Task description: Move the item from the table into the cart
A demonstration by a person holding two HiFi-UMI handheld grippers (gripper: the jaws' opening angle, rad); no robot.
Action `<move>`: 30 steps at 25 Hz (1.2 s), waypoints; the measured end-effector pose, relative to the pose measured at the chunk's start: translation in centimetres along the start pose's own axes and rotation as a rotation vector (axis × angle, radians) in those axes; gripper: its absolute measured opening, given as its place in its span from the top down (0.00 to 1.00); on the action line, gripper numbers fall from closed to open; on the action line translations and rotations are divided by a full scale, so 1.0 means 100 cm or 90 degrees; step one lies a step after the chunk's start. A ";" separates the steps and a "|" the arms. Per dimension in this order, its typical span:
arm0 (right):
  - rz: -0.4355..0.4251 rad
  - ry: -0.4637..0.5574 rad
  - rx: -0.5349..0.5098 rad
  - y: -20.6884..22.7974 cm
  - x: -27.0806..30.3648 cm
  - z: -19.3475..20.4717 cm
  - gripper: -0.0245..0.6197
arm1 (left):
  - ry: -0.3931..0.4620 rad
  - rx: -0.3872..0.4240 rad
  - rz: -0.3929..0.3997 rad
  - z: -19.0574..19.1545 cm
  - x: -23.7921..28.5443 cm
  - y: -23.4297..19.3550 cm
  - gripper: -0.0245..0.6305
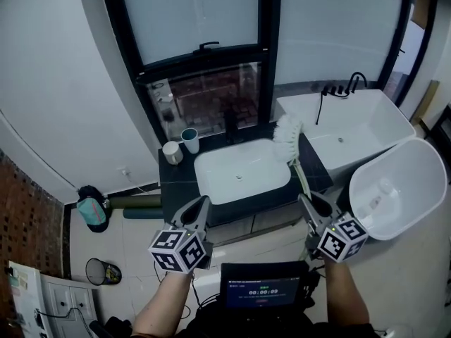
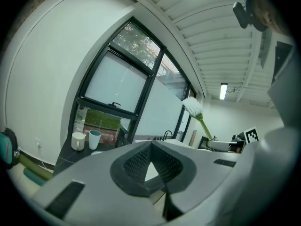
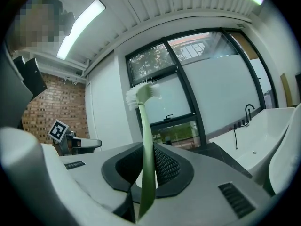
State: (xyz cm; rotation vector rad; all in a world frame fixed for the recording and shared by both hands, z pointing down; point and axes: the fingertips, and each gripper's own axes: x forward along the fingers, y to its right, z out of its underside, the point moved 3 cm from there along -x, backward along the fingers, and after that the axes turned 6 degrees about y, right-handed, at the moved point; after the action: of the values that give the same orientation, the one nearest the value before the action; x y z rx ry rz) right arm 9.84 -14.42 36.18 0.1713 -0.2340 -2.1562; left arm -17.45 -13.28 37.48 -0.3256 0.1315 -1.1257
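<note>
A brush with a long green handle [image 1: 299,174] and white bristles [image 1: 287,134] stands up over the sink counter. My right gripper [image 1: 308,204] is shut on the lower part of the handle. In the right gripper view the brush handle [image 3: 145,145] runs up between the pads of that right gripper [image 3: 143,173] to the bristle head [image 3: 141,94]. My left gripper [image 1: 201,206] hovers at the counter's front edge, shut, with nothing in it. In the left gripper view, that left gripper [image 2: 151,146] has its tips together, and the brush [image 2: 194,107] shows off to the right.
A white basin [image 1: 206,167] sits in a dark counter [image 1: 176,182] with a black tap [image 1: 231,129] and two cups [image 1: 181,146] at its back left. A white bathtub [image 1: 359,125] and a white oval tub [image 1: 398,189] lie to the right. A screen [image 1: 264,287] is below.
</note>
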 end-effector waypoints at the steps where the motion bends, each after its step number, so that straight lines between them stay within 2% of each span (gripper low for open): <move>1: 0.001 0.004 0.001 0.000 0.000 -0.001 0.92 | -0.003 0.002 -0.004 0.001 -0.001 -0.002 0.95; 8: 0.015 0.014 -0.011 0.008 -0.002 -0.002 0.92 | -0.001 -0.008 -0.018 0.007 -0.002 -0.010 0.95; 14: 0.020 0.009 -0.018 0.010 -0.006 0.003 0.92 | 0.000 -0.008 0.004 0.014 0.001 -0.002 0.95; 18: 0.019 0.011 -0.023 0.012 -0.007 0.000 0.92 | 0.004 -0.032 0.001 0.011 0.003 0.002 0.95; 30: 0.020 0.021 -0.030 0.023 -0.021 -0.008 0.92 | 0.012 -0.003 0.004 0.010 0.004 0.022 0.95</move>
State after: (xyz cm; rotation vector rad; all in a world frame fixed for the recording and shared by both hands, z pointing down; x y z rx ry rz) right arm 13.05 -14.05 36.06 0.1754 -0.1652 -2.1245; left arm -15.06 -12.59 37.76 -0.3191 0.1511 -1.1231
